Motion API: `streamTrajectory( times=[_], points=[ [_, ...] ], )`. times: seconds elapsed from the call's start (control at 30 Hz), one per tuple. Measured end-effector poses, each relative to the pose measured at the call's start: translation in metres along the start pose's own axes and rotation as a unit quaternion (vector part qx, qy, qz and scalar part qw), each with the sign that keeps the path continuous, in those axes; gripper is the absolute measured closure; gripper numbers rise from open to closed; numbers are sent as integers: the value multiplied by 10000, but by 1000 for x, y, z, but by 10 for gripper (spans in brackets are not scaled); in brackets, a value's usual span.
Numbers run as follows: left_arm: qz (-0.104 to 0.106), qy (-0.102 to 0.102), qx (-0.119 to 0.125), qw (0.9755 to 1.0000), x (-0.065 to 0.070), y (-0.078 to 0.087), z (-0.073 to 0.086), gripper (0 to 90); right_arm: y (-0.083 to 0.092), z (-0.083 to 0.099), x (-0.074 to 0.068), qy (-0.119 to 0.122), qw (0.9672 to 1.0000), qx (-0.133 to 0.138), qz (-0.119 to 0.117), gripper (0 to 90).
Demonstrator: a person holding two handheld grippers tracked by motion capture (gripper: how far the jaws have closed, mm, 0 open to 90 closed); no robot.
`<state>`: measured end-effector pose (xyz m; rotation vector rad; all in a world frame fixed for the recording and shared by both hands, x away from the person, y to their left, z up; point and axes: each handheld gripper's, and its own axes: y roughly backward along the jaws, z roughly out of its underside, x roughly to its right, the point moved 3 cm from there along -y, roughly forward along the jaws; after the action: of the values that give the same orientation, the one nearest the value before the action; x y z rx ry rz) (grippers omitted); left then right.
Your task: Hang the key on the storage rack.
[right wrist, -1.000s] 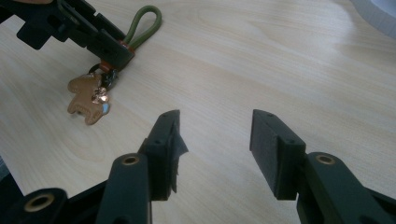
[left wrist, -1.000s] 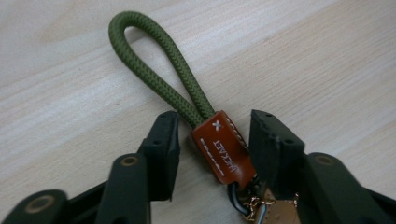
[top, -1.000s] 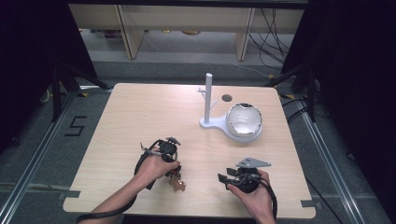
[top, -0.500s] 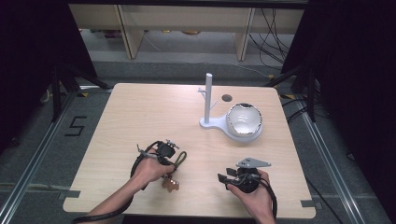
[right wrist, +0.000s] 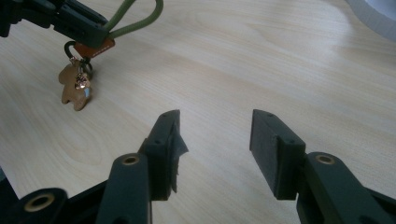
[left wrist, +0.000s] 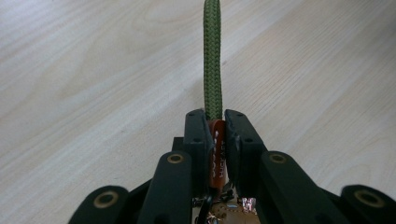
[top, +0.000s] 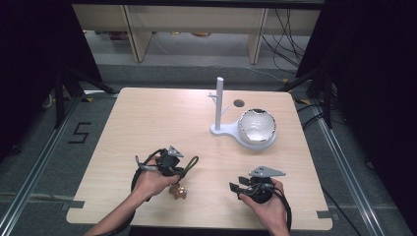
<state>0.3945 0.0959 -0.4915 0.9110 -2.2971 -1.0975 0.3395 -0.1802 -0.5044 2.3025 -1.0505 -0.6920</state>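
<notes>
Near desk's front edge, keychain (top: 178, 191) was lifted by left gripper (top: 169, 162), jaws clamped on orange tag (left wrist: 217, 154); right gripper (right wrist: 215, 140) was held agape, empty; transfer judged underway.

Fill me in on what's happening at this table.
A person works with a gripper in each hand. The left gripper is shut on a keychain, pinching its orange tag so the green cord loop sticks out ahead and a small brown charm dangles below. The right gripper is open and holds nothing. A white stand and a bowl sit farther back.
</notes>
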Motion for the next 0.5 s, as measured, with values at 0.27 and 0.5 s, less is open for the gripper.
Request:
streamTrajectory(
  times=[0.27, 0.5],
  points=[
    [25, -35, 799, 9968, -3, 10, 3, 792, 1, 0, -1, -85, 10000, 21, 41, 538],
    [150, -32, 1409, 9899, -3, 16, 4, 791, -2, 0, 0, -29, 9997, 243, 25, 539]
  ],
)
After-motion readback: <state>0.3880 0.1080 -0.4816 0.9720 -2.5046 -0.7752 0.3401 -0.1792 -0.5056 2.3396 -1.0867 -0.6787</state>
